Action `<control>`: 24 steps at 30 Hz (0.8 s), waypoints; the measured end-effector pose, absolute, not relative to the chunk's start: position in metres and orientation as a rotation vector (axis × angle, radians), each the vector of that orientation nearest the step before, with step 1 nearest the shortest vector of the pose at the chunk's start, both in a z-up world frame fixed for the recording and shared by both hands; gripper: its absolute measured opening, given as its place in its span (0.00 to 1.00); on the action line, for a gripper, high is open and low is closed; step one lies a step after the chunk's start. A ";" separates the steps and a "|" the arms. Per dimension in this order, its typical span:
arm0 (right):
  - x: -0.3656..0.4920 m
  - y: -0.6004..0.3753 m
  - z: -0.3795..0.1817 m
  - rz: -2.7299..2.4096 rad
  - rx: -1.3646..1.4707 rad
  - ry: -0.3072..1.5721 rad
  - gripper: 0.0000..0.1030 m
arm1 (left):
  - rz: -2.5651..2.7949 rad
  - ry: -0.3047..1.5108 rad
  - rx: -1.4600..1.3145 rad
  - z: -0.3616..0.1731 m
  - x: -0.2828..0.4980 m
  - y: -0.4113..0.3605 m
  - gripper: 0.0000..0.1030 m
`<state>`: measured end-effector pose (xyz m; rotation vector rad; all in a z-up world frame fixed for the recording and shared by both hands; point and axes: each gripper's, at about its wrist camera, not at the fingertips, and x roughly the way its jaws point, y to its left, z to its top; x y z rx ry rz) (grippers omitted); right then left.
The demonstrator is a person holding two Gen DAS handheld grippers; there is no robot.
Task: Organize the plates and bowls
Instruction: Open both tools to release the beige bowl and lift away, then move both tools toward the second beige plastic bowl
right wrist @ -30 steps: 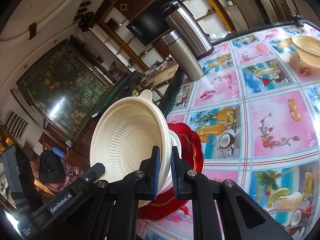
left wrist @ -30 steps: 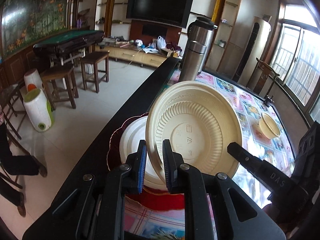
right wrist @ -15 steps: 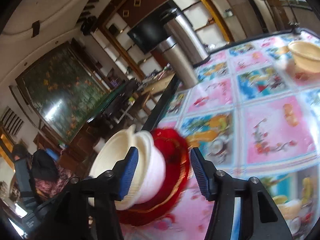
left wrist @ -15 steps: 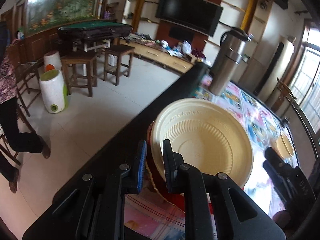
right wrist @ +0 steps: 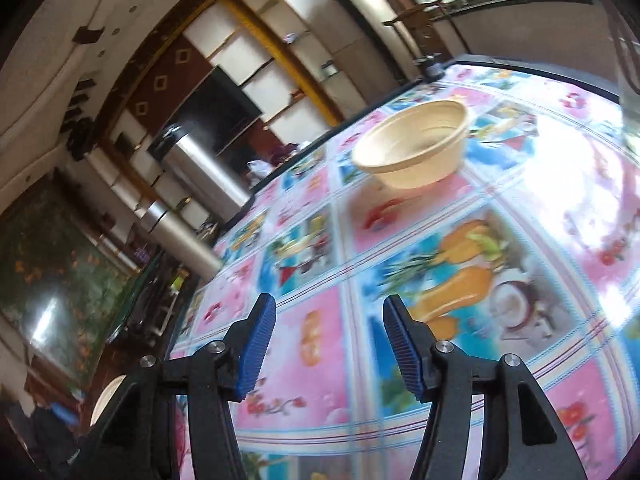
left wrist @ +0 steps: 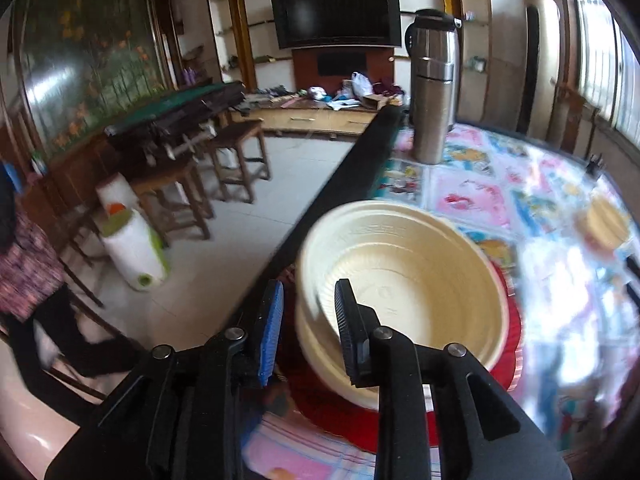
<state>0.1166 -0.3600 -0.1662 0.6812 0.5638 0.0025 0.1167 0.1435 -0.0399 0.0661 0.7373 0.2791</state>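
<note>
Jaws of the left gripper (left wrist: pixel 308 320) are standing parted astride the stacked bowls' (left wrist: pixel 404 280) rim on the red plate (left wrist: pixel 508 344); right gripper (right wrist: pixel 328 344) jaws are gaping wide, lone bowl (right wrist: pixel 416 148) lying well beyond them on the tabletop (right wrist: pixel 500 280).

The red plate (left wrist: pixel 512 344) lies mostly hidden under the stacked bowls (left wrist: pixel 404 280); the far bowl (left wrist: pixel 606 222) is blurred.

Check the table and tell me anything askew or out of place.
The top cream bowl sits tilted in the bowl below it on the red plate, not nested flat. A single cream bowl stands apart, far across the tablecloth, not yet stacked.
</note>
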 end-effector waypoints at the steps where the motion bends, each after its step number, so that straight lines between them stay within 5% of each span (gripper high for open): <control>1: 0.117 -0.364 -0.167 0.015 0.703 0.561 0.57 | 0.317 0.728 0.123 -0.037 0.116 0.140 0.25; 4: 0.121 -0.364 -0.166 0.040 0.694 0.568 0.57 | 0.402 0.693 0.237 -0.031 0.107 0.132 0.42; 14: 0.114 -0.366 -0.158 0.050 0.668 0.542 0.57 | 0.556 0.513 0.293 0.003 0.079 0.118 0.64; 18: 0.116 -0.387 -0.149 -0.003 0.631 0.497 0.57 | 0.419 0.471 0.184 0.029 0.068 0.103 0.82; 24: 0.127 -0.436 -0.131 -0.126 0.546 0.379 0.57 | -0.026 0.638 0.032 0.034 0.104 0.032 0.82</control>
